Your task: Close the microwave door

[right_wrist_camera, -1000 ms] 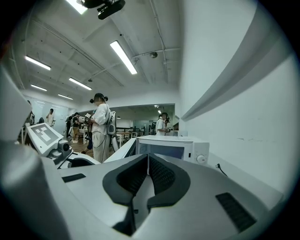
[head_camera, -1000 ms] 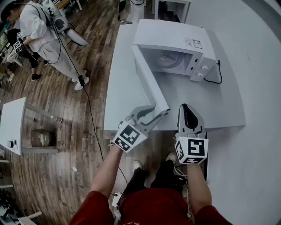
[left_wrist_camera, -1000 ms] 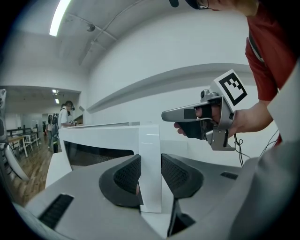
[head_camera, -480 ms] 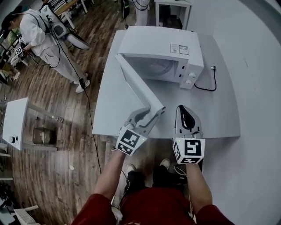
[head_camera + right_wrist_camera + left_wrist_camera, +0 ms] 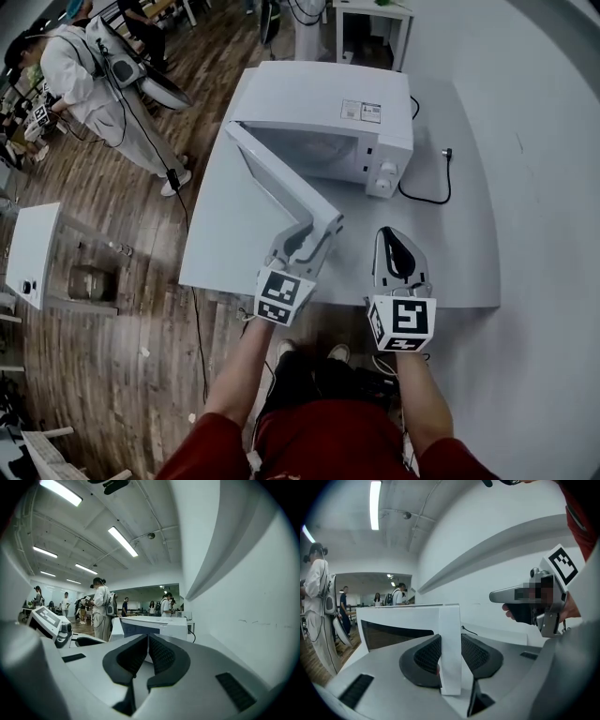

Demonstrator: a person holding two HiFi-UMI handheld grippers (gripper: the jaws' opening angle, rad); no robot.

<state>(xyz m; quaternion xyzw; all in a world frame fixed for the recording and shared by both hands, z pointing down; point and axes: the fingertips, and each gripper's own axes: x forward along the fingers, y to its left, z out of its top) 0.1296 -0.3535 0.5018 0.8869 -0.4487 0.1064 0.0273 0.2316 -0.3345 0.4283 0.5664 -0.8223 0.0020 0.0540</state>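
A white microwave (image 5: pixel 323 108) stands on the white table (image 5: pixel 450 253), its door (image 5: pixel 277 183) swung partly out toward me. My left gripper (image 5: pixel 319 230) is shut on the door's free edge. In the left gripper view the white door edge (image 5: pixel 450 639) stands upright with both pads pressed on it, and the dark door window (image 5: pixel 393 632) shows at the left. My right gripper (image 5: pixel 392 239) hovers over the table's front edge, to the right of the door. Its jaws are shut with nothing between them, and it points at the microwave (image 5: pixel 154 625).
A black power cord (image 5: pixel 427 192) trails on the table to the right of the microwave. A person in white (image 5: pixel 94 75) stands on the wooden floor at the far left, near a small white table (image 5: pixel 28 253). A white wall runs along the right.
The door has swung closer to the microwave's front with my left gripper still on its edge. Both grippers have moved forward toward the oven.
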